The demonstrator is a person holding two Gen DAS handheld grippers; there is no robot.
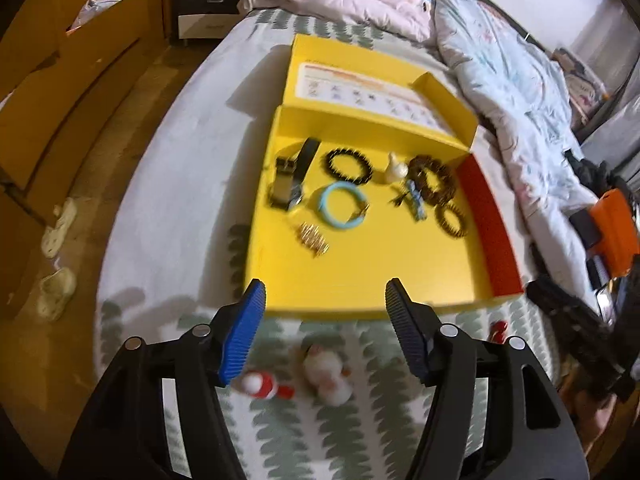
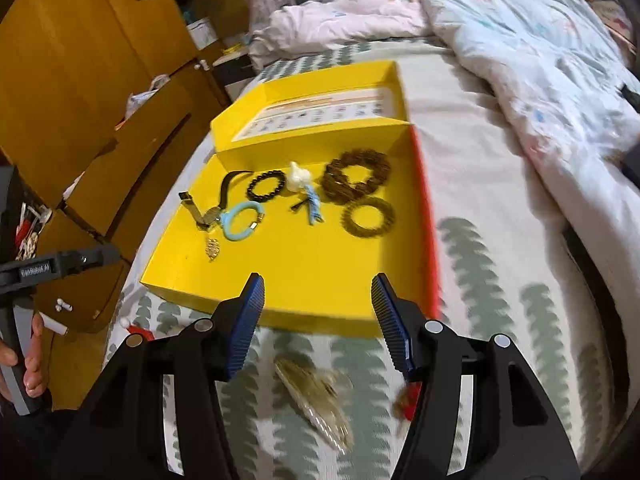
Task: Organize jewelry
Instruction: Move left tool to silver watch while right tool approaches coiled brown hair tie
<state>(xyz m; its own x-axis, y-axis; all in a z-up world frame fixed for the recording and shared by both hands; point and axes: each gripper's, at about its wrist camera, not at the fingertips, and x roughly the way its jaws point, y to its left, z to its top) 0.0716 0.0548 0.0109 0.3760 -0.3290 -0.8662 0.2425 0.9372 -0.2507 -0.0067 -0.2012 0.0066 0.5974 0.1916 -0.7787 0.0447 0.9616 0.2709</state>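
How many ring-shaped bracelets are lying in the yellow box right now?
4. A black beaded bracelet sits near the back wall, a light blue bangle just in front of it, a large brown coiled bead strand at back right, and a smaller brown bracelet in front of that.

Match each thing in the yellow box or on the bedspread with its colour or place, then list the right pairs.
Things:
1. hoop bracelet
2. black bead bracelet
3. gold hair clip
4. box side wall

Descriptions:
A. red
B. light blue
C. on the bedspread, outside the yellow box
D. next to the white figurine

Pairs: 1-B, 2-D, 3-C, 4-A
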